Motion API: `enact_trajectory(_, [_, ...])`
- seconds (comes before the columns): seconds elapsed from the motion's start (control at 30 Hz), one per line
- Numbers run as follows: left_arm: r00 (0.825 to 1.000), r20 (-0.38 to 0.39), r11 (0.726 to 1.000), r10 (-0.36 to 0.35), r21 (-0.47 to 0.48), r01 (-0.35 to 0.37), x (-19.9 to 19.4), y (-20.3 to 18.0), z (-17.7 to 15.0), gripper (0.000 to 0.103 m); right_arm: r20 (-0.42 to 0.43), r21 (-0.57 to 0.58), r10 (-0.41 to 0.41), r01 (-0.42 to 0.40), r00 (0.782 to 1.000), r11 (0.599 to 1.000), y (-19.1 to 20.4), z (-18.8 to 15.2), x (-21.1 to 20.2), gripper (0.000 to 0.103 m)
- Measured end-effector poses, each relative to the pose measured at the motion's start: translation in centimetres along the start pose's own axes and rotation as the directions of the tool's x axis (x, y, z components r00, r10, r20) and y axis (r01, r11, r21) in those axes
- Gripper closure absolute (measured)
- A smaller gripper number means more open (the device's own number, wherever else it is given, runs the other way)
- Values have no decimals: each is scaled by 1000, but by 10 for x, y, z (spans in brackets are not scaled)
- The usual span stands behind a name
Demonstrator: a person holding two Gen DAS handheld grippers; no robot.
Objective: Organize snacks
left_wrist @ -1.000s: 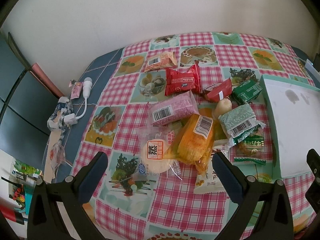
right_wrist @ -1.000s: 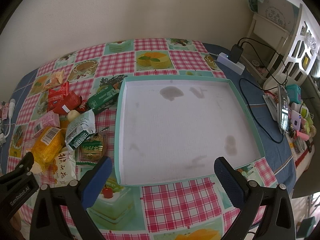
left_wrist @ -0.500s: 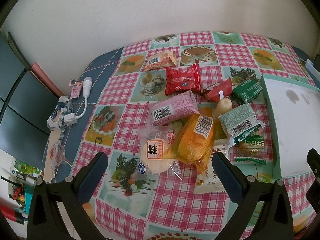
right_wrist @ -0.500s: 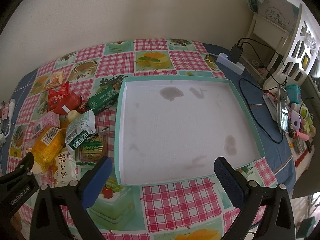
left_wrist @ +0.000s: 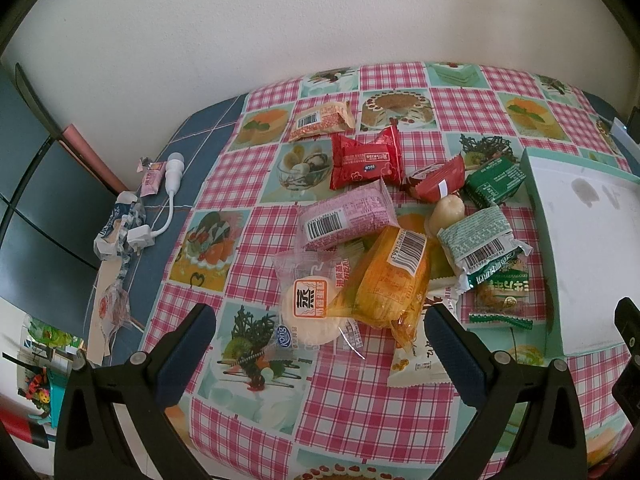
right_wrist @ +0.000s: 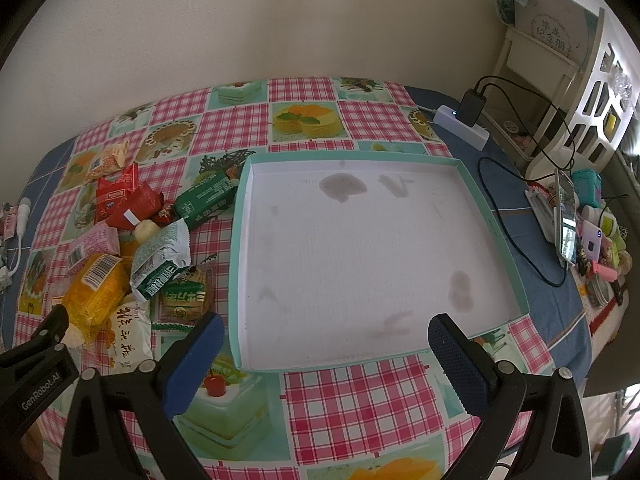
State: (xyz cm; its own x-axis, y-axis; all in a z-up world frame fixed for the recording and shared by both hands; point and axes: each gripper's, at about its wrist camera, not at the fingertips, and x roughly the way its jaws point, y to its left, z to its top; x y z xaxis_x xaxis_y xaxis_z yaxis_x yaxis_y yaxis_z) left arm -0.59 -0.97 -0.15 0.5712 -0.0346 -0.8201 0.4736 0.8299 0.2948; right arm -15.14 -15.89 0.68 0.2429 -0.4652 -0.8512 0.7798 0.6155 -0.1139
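Several wrapped snacks lie heaped on the checked tablecloth: a yellow pack, a pink pack, a red pack, a clear-wrapped round cake, a dark green pack and a pale green pack. Right of the heap sits a shallow white box with a teal rim, with no snacks in it. My left gripper hangs open just in front of the heap. Over the box's near edge my right gripper is open and holds nothing.
A white plug and cable and crumpled wrappers lie at the table's left edge. A power strip, black cables, a phone and small clutter sit to the right of the box. A wall runs behind the table.
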Motion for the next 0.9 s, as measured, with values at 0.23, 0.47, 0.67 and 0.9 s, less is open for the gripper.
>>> enact_trajectory(0.23, [1000,0,1000,0,1,0,0,0,0,0,0,0,-1,1,1000,1000,0,0,0,0])
enact_trajectory(0.47, [1000,0,1000,-1,1,1,0,0,1,0,1,0,-1,1,1000,1000,1,-1,2,0])
enact_trajectory(0.67, [1000,-11,1000,-22,-14,22,4,3,-3,0,0,-4,0,0,1000,1000,1,0,1,0])
enact_trajectory(0.9, [992,-85,979,-89,-190,71,27,43,-6,0,-5,-29,62,-62,998,998,16,-1,1,0])
